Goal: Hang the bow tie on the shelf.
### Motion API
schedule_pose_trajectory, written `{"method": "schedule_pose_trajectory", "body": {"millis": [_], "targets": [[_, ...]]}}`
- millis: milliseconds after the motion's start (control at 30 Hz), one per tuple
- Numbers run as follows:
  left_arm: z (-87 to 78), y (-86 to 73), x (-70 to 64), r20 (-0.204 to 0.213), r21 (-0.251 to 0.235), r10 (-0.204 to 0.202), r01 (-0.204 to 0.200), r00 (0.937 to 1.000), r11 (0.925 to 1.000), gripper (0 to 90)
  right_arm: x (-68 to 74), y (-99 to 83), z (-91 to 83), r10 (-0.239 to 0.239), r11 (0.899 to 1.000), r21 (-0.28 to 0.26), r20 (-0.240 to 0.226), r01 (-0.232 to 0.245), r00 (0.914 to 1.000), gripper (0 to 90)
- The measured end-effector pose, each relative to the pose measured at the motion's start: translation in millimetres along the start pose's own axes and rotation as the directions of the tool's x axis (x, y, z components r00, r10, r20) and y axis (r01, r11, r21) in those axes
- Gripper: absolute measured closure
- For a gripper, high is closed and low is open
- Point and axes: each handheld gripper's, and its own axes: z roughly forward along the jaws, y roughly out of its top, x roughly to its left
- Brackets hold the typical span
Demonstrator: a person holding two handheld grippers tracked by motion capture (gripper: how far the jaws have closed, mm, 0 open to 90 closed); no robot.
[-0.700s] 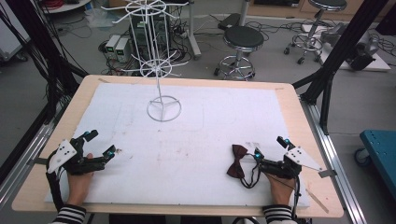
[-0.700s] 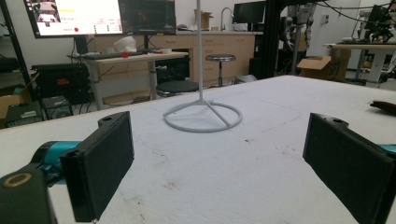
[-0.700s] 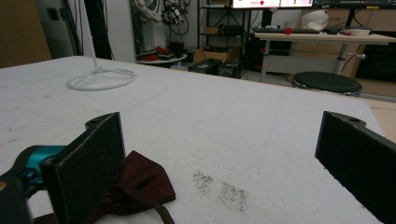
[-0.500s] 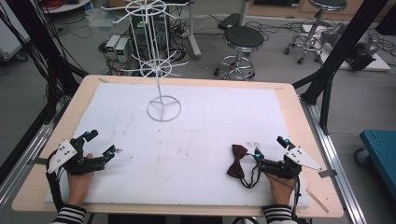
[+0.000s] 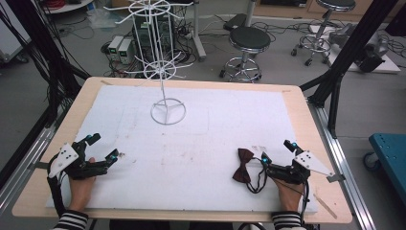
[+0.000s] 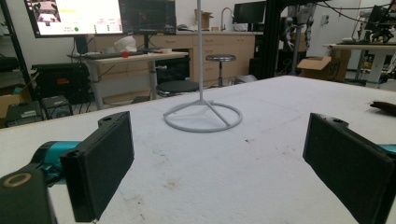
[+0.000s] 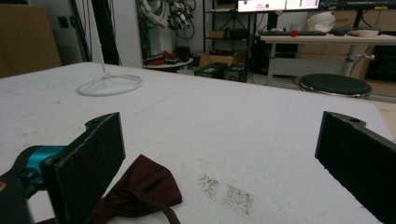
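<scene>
A dark red bow tie (image 5: pixel 242 165) with a thin black strap lies flat on the white mat near the front right. My right gripper (image 5: pixel 276 151) rests open just to its right; in the right gripper view one wing of the bow tie (image 7: pixel 140 190) shows beside the left jaw, untouched. At the front left my left gripper (image 5: pixel 103 147) stands open, nothing between its wide jaws. A white wire display stand (image 5: pixel 167 111) with a ring base rises at the back middle of the mat; its ring base (image 6: pixel 203 116) lies ahead in the left gripper view.
The white foam mat (image 5: pixel 191 143) covers a wooden table (image 5: pixel 306 120). Black frame posts flank both sides. Stools (image 5: pixel 248 40), cables and equipment sit on the floor behind the table. A faint dirty smudge (image 7: pixel 229 191) marks the mat ahead of the right gripper.
</scene>
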Motion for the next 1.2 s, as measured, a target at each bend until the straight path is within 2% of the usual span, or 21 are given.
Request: {"method": "schedule_pose_trajectory", "body": {"millis": [67,167,300,500,533,567,667,767,800,833,867,933,967,1000,1033,1067,1100,1200], "targets": [[0.0,0.1,-0.2,0.0,0.001,0.002,-0.002,1.0,1.0,9.2,0.6,2.1,-1.8,0.012,1.0,-0.005,-0.014,-0.012,0.9998,0.9],[0.1,0.0,-0.2,0.0,0.0,0.0,0.0,1.0,1.0,9.2,0.4,8.5,-4.4,-0.006,1.0,-0.002,-0.034,0.006,0.9994,0.9],[0.1,0.1,-0.3,-0.002,0.0,0.003,-0.003,1.0,1.0,9.2,-5.0,27.6,-9.3,-0.012,1.0,-0.02,-0.083,0.01,0.9965,0.9],[0.0,0.1,0.0,0.0,0.002,-0.001,0.001,1.0,1.0,9.2,-10.3,45.7,-10.8,-0.035,0.999,-0.003,-0.115,0.035,0.9928,0.9],[0.0,0.0,-0.1,-0.002,0.0,-0.002,0.002,1.0,1.0,9.2,-11.3,51.8,-9.6,-0.048,0.998,0.021,-0.131,0.051,0.9903,0.9],[0.2,0.0,-0.1,-0.001,-0.001,-0.001,0.001,1.0,1.0,9.2,-11.3,51.8,-9.6,-0.048,0.998,0.021,-0.131,0.051,0.9903,0.9],[0.1,0.0,-0.2,-0.002,-0.001,-0.001,0.001,1.0,1.0,9.1,-12.5,60.4,-5.6,-0.06,0.996,0.054,-0.169,0.07,0.9839,0.9],[0.1,0.0,-0.1,-0.001,-0.001,0.0,0.0,1.0,1.0,9.2,-12.3,72.2,0.9,-0.098,0.987,0.103,-0.22,0.123,0.9705,0.9],[0.1,0.0,-0.2,-0.002,-0.001,-0.001,0.001,1.0,1.0,9.2,-12.3,72.2,0.9,-0.098,0.987,0.103,-0.22,0.123,0.9705,0.9],[0.1,0.0,-0.2,-0.002,-0.001,0.001,-0.001,1.0,1.0,9.1,-11.5,77.6,4.4,-0.111,0.98,0.132,-0.243,0.146,0.9637,0.9],[0.1,0.0,-0.2,-0.002,0.0,0.002,-0.002,1.0,1.0,9.1,-11.5,77.6,4.4,-0.111,0.98,0.132,-0.243,0.146,0.9637,0.9],[0.1,0.0,-0.2,-0.002,0.0,0.002,-0.002,1.0,1.0,9.1,-10.8,85.7,9.8,-0.118,0.976,0.142,-0.295,0.166,0.948,0.9],[0.1,0.0,-0.4,-0.002,0.0,0.001,-0.001,1.0,1.0,9.1,-10.8,85.7,9.8,-0.118,0.976,0.142,-0.295,0.166,0.948,0.9],[0.1,0.0,-0.3,-0.002,0.0,0.002,-0.002,1.0,1.0,9.1,-11.0,90.5,14.1,-0.126,0.969,0.159,-0.338,0.188,0.9326,0.9],[0.0,0.0,-0.4,-0.002,0.0,0.001,-0.001,1.0,1.0,9.2,-10.9,92.2,15.8,-0.131,0.965,0.168,-0.351,0.2,0.9272,0.9],[0.1,0.0,-0.3,-0.002,0.0,0.002,-0.002,1.0,1.0,9.2,-10.9,92.2,15.8,-0.131,0.965,0.168,-0.351,0.2,0.9272,0.9],[0.0,0.1,-0.3,-0.002,0.0,0.002,-0.002,1.0,1.0,9.1,-9.8,96.4,20.2,-0.141,0.954,0.191,-0.396,0.231,0.9072,0.9],[0.1,0.1,-0.3,-0.003,0.001,0.003,-0.003,1.0,1.0,9.1,-7.8,101.2,26.5,-0.154,0.94,0.208,-0.452,0.272,0.8788,0.9]]}}
